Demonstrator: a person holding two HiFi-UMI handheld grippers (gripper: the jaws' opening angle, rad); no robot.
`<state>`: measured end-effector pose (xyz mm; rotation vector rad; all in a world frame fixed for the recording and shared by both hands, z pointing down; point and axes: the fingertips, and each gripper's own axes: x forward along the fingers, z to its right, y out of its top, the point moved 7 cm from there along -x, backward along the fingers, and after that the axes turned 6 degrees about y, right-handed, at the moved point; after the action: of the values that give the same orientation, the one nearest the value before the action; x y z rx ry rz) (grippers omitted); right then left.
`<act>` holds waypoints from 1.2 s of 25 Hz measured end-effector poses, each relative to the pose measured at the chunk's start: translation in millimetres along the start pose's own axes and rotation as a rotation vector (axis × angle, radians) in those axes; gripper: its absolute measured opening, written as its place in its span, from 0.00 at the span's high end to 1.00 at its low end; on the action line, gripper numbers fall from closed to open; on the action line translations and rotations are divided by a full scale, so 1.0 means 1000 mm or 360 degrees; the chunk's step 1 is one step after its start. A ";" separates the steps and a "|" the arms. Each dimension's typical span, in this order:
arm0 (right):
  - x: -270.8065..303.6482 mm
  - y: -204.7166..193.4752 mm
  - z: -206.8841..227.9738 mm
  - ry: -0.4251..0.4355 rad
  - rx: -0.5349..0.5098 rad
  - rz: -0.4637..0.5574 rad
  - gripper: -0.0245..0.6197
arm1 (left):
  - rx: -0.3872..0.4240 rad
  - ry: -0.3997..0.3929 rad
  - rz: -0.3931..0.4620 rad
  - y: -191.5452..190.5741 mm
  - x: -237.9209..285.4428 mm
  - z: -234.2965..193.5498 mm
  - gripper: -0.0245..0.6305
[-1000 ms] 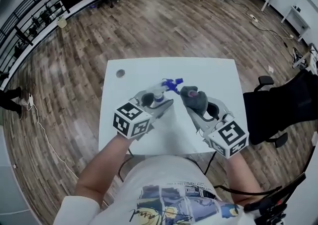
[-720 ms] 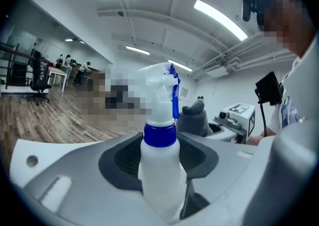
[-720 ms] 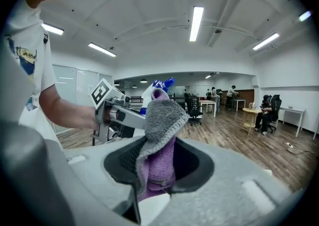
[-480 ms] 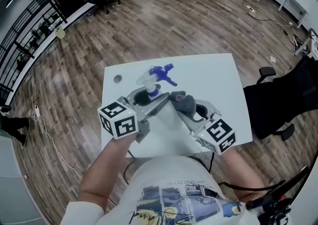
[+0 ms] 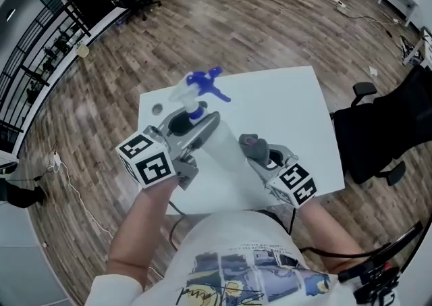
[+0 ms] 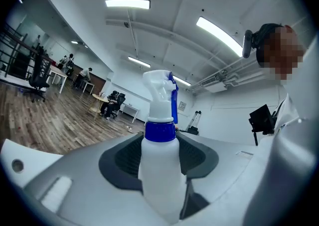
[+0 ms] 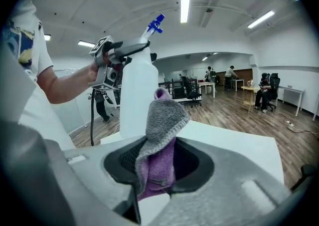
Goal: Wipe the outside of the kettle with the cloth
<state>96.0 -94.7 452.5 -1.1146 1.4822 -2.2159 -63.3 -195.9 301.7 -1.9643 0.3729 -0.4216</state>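
No kettle shows in any view. A white spray bottle [image 5: 202,85] with a blue trigger head hangs above the white table [image 5: 283,102], tilted, with my left gripper [image 5: 192,119] shut on its neck. In the left gripper view the bottle [image 6: 159,130] stands upright between the dark pads of that gripper [image 6: 160,152]. My right gripper [image 5: 253,148] sits lower, near the table's front right, shut on a folded grey and purple cloth [image 5: 249,140]. In the right gripper view the cloth [image 7: 162,135] sticks up from the gripper [image 7: 159,162], a short way from the bottle [image 7: 138,90].
A small round object [image 5: 157,108] lies at the table's far left corner. A black office chair [image 5: 378,129] stands right of the table. Wooden floor surrounds it, with black railings at the far left and desks with people far off.
The left gripper has raised the spray bottle from table level to well above it. The right gripper has sunk with the cloth toward the table's near right part.
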 end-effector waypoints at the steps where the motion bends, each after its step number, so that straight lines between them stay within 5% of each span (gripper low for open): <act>1: -0.001 -0.005 0.003 -0.0004 0.0008 -0.0014 0.76 | 0.0003 0.0002 0.0007 0.002 0.001 0.001 0.66; 7: -0.024 0.012 0.009 -0.0036 -0.0005 0.0067 0.76 | 0.0014 0.0022 -0.0003 0.002 0.013 0.004 0.66; 15: -0.051 0.090 -0.024 0.0060 -0.0297 0.0344 0.76 | -0.0006 0.0016 -0.0024 -0.019 0.031 0.008 0.66; 30: -0.031 -0.004 -0.007 0.0053 -0.0057 0.0052 0.76 | -0.0030 0.0111 0.0041 0.002 0.021 0.006 0.66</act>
<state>112.4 -70.3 440.5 -1.0614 1.5484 -2.2045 -42.2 -201.3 300.4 -1.9643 0.4479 -0.4724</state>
